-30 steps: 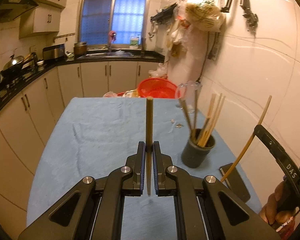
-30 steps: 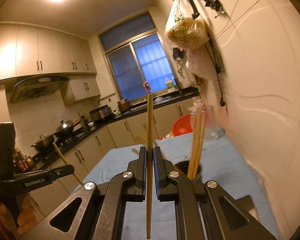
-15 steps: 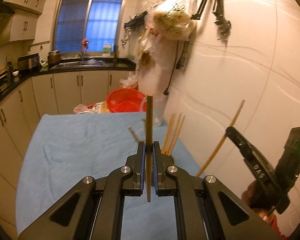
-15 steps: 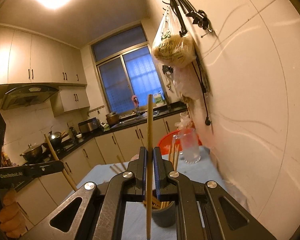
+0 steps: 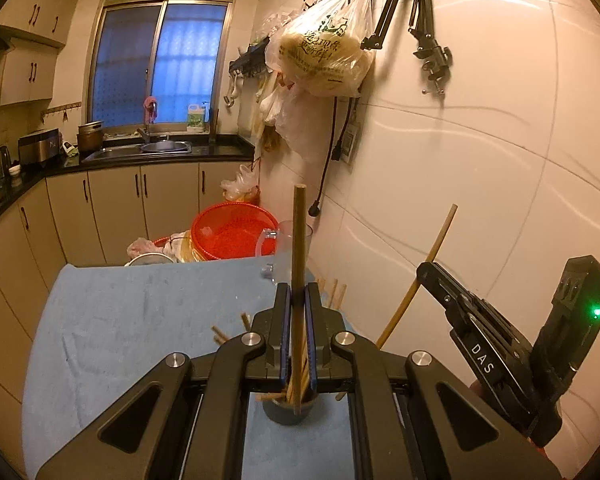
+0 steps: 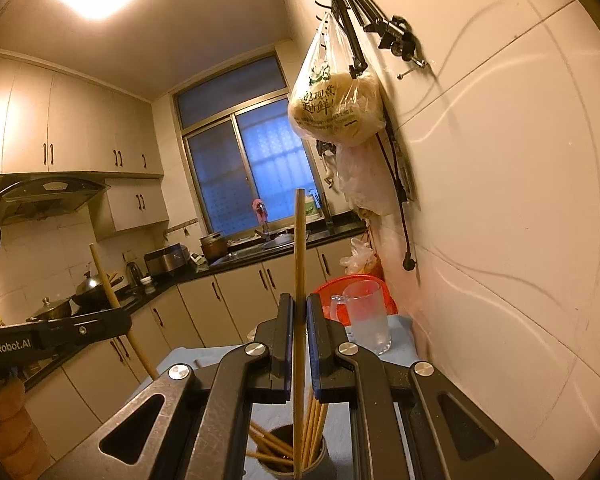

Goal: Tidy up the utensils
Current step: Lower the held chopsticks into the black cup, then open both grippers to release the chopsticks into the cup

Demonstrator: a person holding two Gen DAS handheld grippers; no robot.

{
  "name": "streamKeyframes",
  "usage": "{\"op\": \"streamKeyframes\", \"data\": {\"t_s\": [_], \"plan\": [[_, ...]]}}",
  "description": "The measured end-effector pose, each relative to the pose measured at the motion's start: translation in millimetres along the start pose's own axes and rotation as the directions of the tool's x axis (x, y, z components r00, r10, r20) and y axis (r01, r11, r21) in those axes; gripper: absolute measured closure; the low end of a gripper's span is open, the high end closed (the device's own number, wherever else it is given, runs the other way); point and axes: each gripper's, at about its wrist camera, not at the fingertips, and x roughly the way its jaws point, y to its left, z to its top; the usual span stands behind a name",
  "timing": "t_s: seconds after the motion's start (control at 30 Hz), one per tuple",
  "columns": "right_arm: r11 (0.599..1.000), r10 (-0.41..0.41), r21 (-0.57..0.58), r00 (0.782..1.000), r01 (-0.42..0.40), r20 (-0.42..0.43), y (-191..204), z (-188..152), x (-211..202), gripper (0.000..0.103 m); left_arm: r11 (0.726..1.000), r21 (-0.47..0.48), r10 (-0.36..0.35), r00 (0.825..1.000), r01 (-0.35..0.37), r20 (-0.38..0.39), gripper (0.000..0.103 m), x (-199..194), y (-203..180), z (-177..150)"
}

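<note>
Both tongs clamped on upright chopsticks, left gripper [image 5: 296,336] and right gripper [image 6: 299,344], each stick's lower end over the dark holder [image 6: 292,460] at frame bottom.

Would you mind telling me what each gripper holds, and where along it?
Each holds one chopstick: left gripper clamps its chopstick below mid-length; right gripper clamps its chopstick near mid-length.

Both tongs are clamped tight: the left tongs [image 5: 296,332] tilt downward, the right tongs [image 6: 299,340] point nearly level, each hand-held.
</note>
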Motion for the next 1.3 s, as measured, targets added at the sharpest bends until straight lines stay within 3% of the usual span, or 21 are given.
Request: {"op": "streamKeyframes", "data": {"t_s": [0.3,0.83,0.9,0.93,0.97,1.0,1.23,1.3], "plan": [[1.0,-0.013,-0.016,1.0,0.013,-0.017,-4.4,-8.7,38.8,0.096,1.0,-0.012,0.008,0.999,-0.008,-0.041,0.096,38.7,3.3,-7.5],[0.999,-0.016,-0.031,0.982,0.01,-0.188,-10.4,-50.6,80.5,0.095,0.998,-0.044,0.039,0.988,-0.047,-0.153,0.096,69.0,24.2,-39.1],[0.999,-0.014,-0.035,0.979,0.008,-0.202,-9.7,-49.8,81.3,0.095,0.998,-0.053,0.037,0.987,-0.046,-0.159,0.092,67.7,26.4,-39.1],[0.999,-0.018,-0.037,0.98,0.011,-0.2,-9.3,-48.5,80.3,0.094,0.997,-0.056,0.037,0.987,-0.046,-0.157,0.083,65.3,26.8,-38.4],[0.999,-0.019,-0.039,0.98,0.011,-0.198,-8.8,-47.7,78.6,0.092,0.997,-0.059,0.039,0.988,-0.048,-0.149,0.075,62.8,26.6,-37.7],[0.999,-0.017,-0.042,0.981,0.009,-0.195,-7.9,-46.4,77.1,0.088,0.997,-0.059,0.045,0.99,-0.054,-0.134,0.072,58.7,26.6,-36.8],[0.998,-0.034,-0.053,0.987,0.026,-0.155,-3.2,-38.9,56.0,0.071,0.994,-0.08,0.07,0.993,-0.078,-0.097,0.071,37.0,32.5,-34.9],[0.998,-0.041,-0.049,0.988,0.034,-0.149,-2.8,-38.2,49.4,0.054,0.992,-0.091,0.081,0.993,-0.089,-0.088,0.069,30.6,37.0,-35.7]]}}
